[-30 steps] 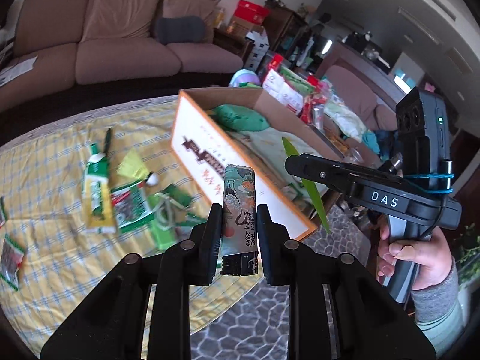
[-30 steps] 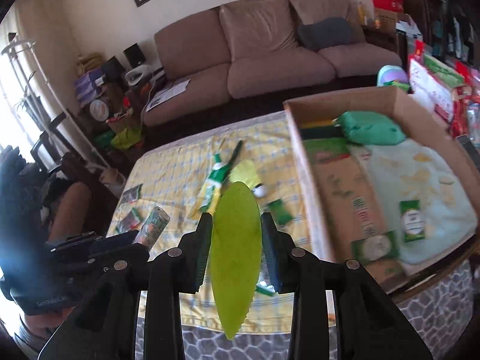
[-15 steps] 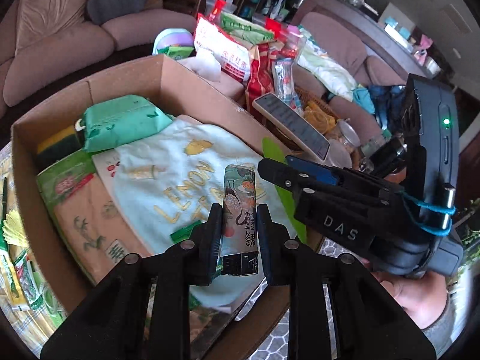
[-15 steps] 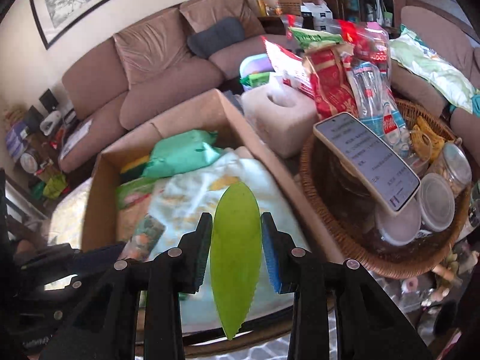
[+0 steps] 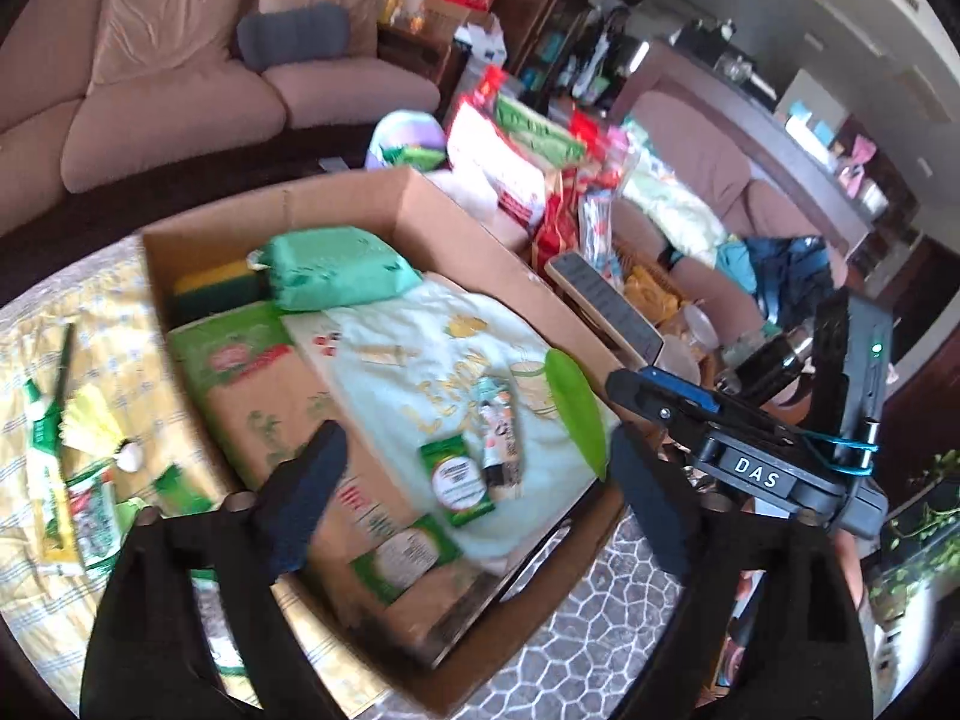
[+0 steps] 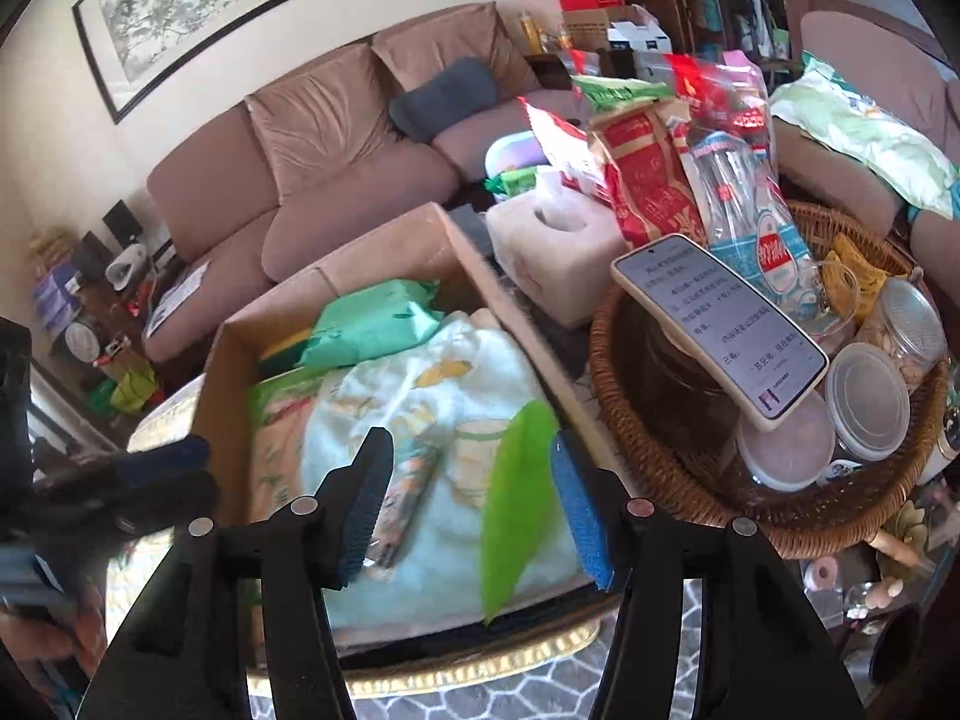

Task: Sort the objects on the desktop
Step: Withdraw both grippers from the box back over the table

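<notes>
A cardboard box (image 5: 420,204) holds a pale towel (image 5: 420,372), a green wipes pack (image 5: 336,270) and small green packets. A patterned lighter (image 5: 498,438) lies loose on the towel. My left gripper (image 5: 474,498) hangs over it, jaws opening wide with nothing between them. My right gripper (image 6: 468,504) is over the box's near right corner, jaws opening. A green leaf-shaped piece (image 6: 519,498) hangs blurred between them, against the right pad (image 6: 579,510) and clear of the left one. In the right wrist view the lighter (image 6: 408,492) lies beside the left finger.
A wicker basket (image 6: 660,450) with a phone (image 6: 720,330) and lidded jars stands right of the box. A tissue box (image 6: 552,252) and snack bags sit behind. On the yellow checked cloth (image 5: 102,324) to the left lie a tube, a shuttlecock (image 5: 96,426) and green packets.
Both grippers moved from the cloth to over the box. The left jaws opened and the lighter dropped onto the towel. The right jaws spread and the green leaf piece tilted loose.
</notes>
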